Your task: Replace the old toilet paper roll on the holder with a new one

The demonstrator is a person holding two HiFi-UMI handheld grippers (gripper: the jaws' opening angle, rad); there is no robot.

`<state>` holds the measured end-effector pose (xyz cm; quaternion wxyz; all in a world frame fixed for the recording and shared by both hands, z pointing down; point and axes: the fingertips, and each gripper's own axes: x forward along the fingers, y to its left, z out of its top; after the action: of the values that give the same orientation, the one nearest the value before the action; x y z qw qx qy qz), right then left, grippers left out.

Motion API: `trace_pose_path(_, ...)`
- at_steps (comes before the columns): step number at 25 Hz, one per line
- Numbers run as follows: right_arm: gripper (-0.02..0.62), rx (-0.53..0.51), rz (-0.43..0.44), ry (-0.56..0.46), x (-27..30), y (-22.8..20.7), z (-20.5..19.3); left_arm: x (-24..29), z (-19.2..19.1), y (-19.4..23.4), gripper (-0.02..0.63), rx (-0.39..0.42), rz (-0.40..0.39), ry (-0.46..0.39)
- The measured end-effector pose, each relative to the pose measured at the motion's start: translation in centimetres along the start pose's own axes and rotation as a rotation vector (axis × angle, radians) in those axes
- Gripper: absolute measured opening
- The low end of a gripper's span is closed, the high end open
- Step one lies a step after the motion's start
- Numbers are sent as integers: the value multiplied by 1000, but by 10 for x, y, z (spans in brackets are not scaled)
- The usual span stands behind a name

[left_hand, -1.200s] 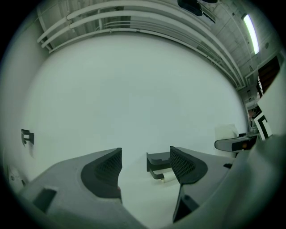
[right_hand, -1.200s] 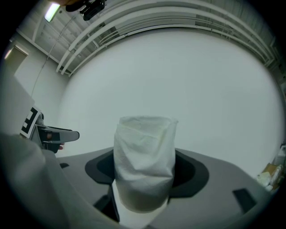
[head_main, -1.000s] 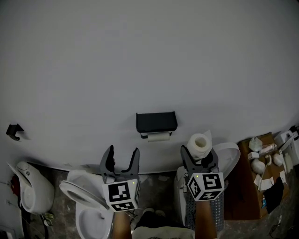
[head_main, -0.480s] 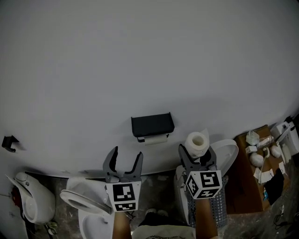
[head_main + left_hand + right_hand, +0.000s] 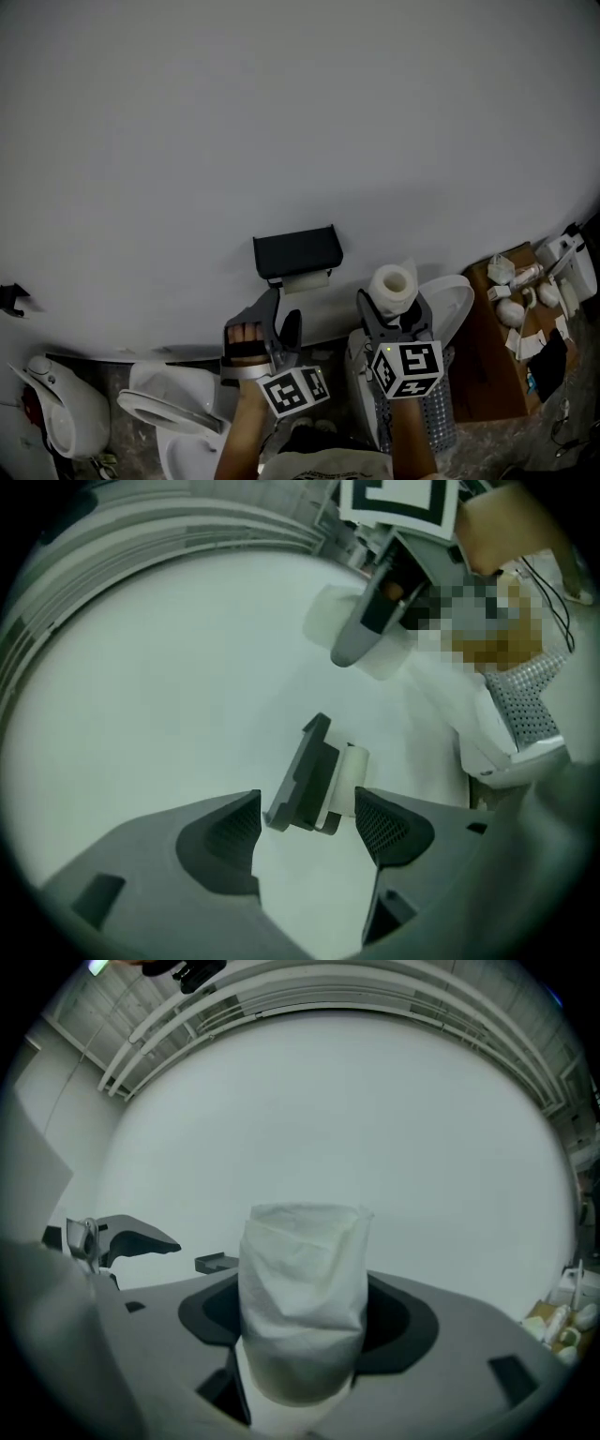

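A black holder [image 5: 292, 250] is fixed to the white wall, with the thin old roll [image 5: 307, 279] hanging under it. My left gripper [image 5: 281, 314] is rolled onto its side just below the holder, open and holding nothing. In the left gripper view the holder [image 5: 305, 775] and old roll [image 5: 353, 775] show between the open fingertips, still apart from them. My right gripper [image 5: 394, 317] stands to the right, shut on the new roll [image 5: 393, 284], which is held upright [image 5: 302, 1297] between its pads.
A white toilet [image 5: 173, 412] stands below the left gripper. A second toilet lid [image 5: 455, 305] and a mesh basket [image 5: 436, 417] are behind the right one. At the right stands a brown board [image 5: 492, 366] with small white items. A black hook [image 5: 9, 298] is on the wall far left.
My left gripper has rolled onto its side and shifted right, closer under the holder. The right gripper has stayed put with the new roll.
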<state>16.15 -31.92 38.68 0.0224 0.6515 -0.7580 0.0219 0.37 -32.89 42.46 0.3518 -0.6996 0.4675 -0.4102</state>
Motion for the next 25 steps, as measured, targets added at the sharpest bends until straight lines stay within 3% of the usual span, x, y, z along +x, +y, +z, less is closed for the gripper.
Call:
trace_pose_path(9, 311, 7, -43, 19, 2, -14, -10, 46, -7, -40, 313, 272, -49, 66)
trace_pose_path(15, 311, 6, -54, 27, 7, -17, -13, 68, -2, -48, 313, 332, -52, 71)
trace_pose_path(21, 311, 9, -68, 32, 10, -22, -15, 86, 6, -53, 247, 367, -19, 67)
trace_pose_path(25, 311, 9, -76, 36, 11, -27, -17, 93, 5, -58, 245, 398, -11, 77)
